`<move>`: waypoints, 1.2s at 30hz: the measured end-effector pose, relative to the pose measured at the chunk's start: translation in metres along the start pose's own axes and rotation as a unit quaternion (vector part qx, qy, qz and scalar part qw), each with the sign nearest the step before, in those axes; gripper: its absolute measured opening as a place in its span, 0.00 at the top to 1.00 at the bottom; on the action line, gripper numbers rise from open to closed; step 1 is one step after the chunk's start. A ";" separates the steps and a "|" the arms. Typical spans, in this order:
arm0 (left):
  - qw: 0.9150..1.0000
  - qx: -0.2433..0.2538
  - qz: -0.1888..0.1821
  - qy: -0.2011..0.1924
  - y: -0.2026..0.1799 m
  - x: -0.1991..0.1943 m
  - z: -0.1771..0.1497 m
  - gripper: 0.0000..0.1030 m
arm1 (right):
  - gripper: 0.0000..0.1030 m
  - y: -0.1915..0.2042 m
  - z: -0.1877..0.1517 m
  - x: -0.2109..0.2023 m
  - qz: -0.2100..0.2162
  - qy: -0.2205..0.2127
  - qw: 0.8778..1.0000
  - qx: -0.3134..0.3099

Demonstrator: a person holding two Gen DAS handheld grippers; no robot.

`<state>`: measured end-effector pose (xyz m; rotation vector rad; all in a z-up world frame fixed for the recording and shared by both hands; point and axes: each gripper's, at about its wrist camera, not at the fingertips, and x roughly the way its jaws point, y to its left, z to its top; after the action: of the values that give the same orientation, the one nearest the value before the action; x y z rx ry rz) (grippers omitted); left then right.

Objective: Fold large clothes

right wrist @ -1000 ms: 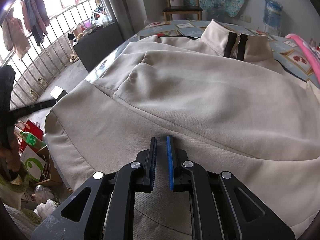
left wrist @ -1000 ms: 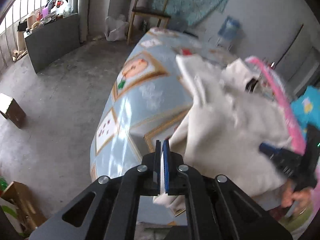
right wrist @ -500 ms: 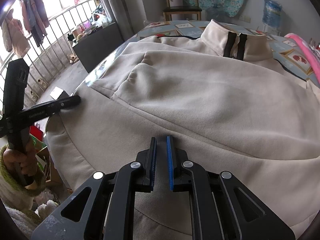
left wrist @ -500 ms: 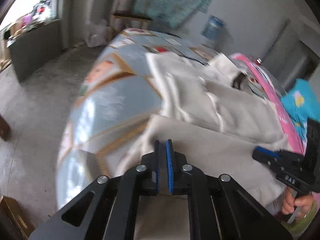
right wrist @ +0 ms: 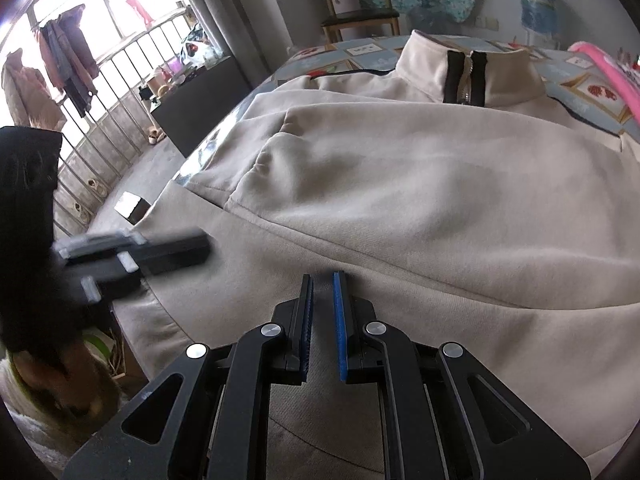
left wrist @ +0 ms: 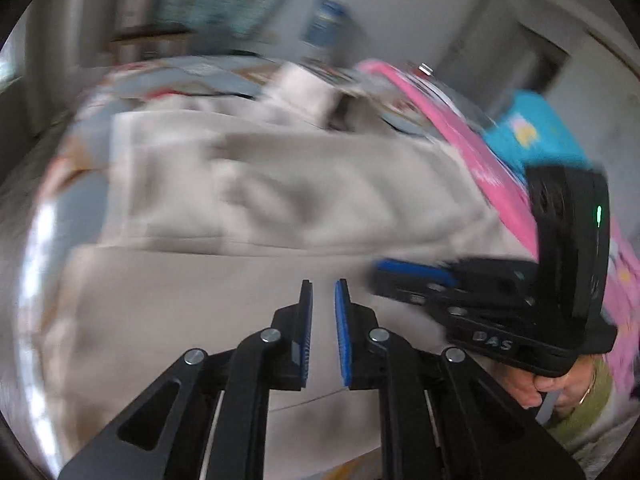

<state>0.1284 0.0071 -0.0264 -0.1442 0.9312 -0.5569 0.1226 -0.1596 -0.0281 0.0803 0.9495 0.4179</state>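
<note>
**Left wrist view blurred in mid-sweep: the fresh fold may slip or bunch**

The cream zip jacket (right wrist: 400,184) lies spread across the patterned worktop (right wrist: 360,50). Its collar (right wrist: 466,76) is at the far end and its hem hangs over the near edge. A side panel appears folded in over the body, leaving a soft ridge on the left.

The left gripper (left wrist: 322,284) hovers low over the near-left part of the cloth. Its jaws have just been opening and now stand at a narrow gap, with nothing caught between the 2 pads. The right gripper (right wrist: 322,278) sits at the near hem, jaws almost together, and a strip of grey cloth seems pinched between them.

Risks from here, as I judge them:

1. The left jaws stand only a little apart and close to the cloth. If that hand sweeps on across the jacket, a pad could snag the loose layer and drag the fold open.
2. The hem overhangs the near edge. A pull from the right grip toward the person could slide the whole jacket off the worktop.
3. The ridge on the left is uneven, so folding over it without smoothing would lock in a crooked crease.
4. The 2 grippers are near each other at the hem and could knock together.
</note>
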 end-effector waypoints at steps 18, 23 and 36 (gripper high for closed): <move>1.000 0.018 0.013 0.018 -0.017 0.027 0.001 0.89 | 0.98 -0.177 -0.035 -0.097 -0.086 -0.032 0.974 0.209; 1.000 0.019 0.014 0.020 -0.018 0.027 0.000 0.89 | 0.84 -0.203 -0.028 -0.118 -0.178 -0.056 0.959 0.215; 1.000 0.013 -0.006 0.021 -0.013 0.027 0.000 0.89 | 0.64 -0.116 -0.082 -0.161 -0.199 -0.029 0.971 0.128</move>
<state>0.1362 -0.0174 -0.0411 -0.1160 0.9636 -0.5845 0.0112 -0.3366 0.0195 0.1321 0.9314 -0.0776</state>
